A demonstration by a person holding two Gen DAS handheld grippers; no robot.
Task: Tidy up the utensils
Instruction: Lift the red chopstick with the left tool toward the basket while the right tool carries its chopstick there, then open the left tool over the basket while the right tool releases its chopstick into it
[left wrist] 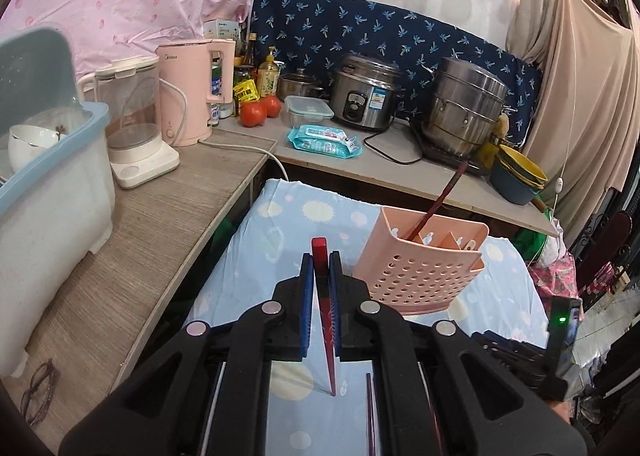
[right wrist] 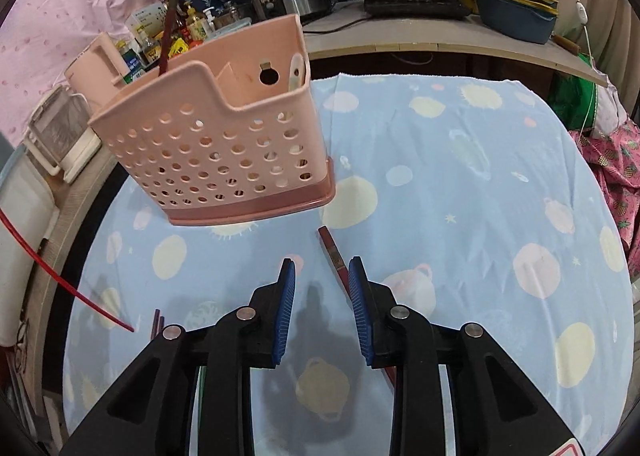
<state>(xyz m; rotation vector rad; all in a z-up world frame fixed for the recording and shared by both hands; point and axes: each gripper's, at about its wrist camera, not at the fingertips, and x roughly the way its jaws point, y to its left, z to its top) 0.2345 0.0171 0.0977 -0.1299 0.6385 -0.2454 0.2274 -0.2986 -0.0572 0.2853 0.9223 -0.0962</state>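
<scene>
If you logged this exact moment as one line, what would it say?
left gripper: shut on red chopstick | right gripper: open, over chopstick on cloth | caddy: holds one chopstick

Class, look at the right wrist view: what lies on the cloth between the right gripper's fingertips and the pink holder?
Only bare cloth lies between the open right gripper and the pink holder; a red chopstick lies slightly to the right.

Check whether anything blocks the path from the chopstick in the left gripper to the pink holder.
Nothing visible does. The left gripper holds the red chopstick, and only bare blue cloth lies between it and the pink holder.
</scene>
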